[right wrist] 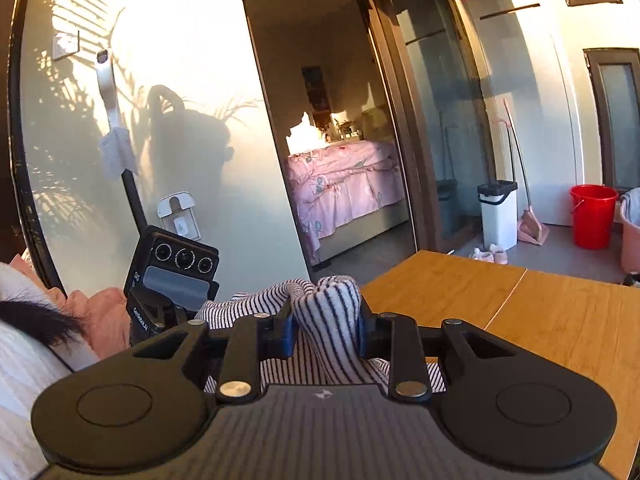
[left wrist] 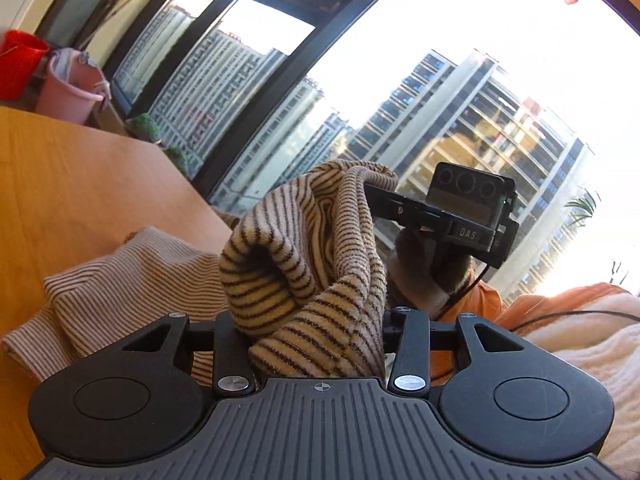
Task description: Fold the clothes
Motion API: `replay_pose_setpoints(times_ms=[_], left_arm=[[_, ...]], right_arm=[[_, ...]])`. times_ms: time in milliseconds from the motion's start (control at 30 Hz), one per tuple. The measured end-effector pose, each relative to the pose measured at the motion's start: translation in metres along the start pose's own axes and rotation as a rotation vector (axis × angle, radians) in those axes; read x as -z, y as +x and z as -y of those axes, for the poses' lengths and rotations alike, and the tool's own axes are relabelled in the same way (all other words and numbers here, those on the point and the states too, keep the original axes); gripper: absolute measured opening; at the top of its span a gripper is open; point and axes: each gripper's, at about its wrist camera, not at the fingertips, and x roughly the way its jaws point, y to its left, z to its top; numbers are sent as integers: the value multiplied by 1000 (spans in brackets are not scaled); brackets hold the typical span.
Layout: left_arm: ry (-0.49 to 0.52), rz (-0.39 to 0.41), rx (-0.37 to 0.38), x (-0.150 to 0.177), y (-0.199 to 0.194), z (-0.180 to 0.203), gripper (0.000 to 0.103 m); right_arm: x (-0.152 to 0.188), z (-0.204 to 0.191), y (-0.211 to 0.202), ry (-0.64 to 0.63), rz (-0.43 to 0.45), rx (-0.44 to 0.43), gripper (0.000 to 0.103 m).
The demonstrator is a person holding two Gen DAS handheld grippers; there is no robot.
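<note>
A brown-and-cream striped garment (left wrist: 312, 272) is bunched up between the fingers of my left gripper (left wrist: 316, 332), which is shut on it. The rest of the garment (left wrist: 120, 280) trails down onto the wooden table (left wrist: 80, 184). In the same view the right gripper (left wrist: 374, 194) grips another fold of the cloth higher up, held by a gloved hand (left wrist: 424, 276). In the right wrist view, the blue pads (right wrist: 286, 334) of my right gripper (right wrist: 325, 332) press on a fold of the striped garment (right wrist: 328, 312). The left gripper's camera body (right wrist: 176, 272) shows at the left.
A big window (left wrist: 280, 100) stands beyond the table's far edge. A red bucket (left wrist: 18, 62) and a pink bucket (left wrist: 68, 92) sit at the far left. The person's orange sleeve (left wrist: 560, 300) and white fleece (left wrist: 592, 344) are at the right. A white bin (right wrist: 497, 212) stands on the floor.
</note>
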Motion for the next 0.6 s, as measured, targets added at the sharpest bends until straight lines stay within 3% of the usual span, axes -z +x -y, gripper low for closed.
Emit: replay_pose_setpoints(times_ms=[133, 233, 367, 533, 600], left_arm=[[-121, -20, -104, 8, 7, -42, 45], [-189, 0, -184, 11, 0, -64, 53], [-148, 41, -274, 9, -15, -63, 57], [-73, 53, -429, 1, -18, -51, 59], [-20, 53, -514, -7, -17, -44, 72]], right_arm=[[6, 39, 56, 102, -46, 49, 27], [20, 71, 105, 183, -129, 116, 27], [44, 98, 145, 251, -211, 191, 30], [53, 103, 147, 262, -197, 211, 33], [55, 100, 148, 243, -195, 224, 33]])
